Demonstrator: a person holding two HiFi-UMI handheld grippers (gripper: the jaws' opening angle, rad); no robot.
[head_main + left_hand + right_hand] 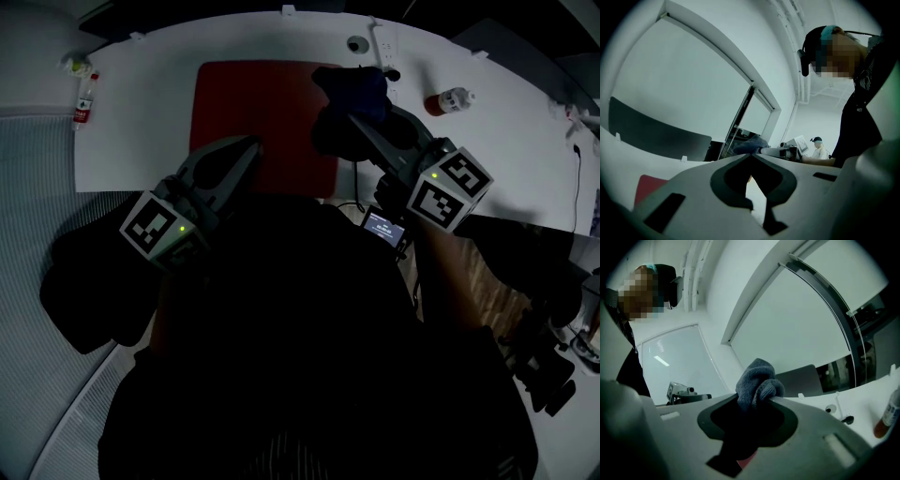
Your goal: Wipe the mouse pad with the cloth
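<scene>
The right claw (343, 118) gripped the cloth (356, 86) over the far-right corner of the pad (248, 112) — most of it lying leftward — left claw (251, 148) closed, empty.

Head cam: high over near edge, facing steeply down on white table (141, 103); whole red mouse pad (262, 122) in frame, both grippers close below lens. Cam on left gripper (249, 145): low, near table, looking along own jaws toward far right, tilted up, mostly wall (693, 93); shared w/ head view: mouse pad (647, 187) corner, cloth (749, 143). Cam on right gripper (356, 120): low, tilted up, v. close to cloth (757, 380); shared w/ head view: bottle (889, 417) at far right.
</scene>
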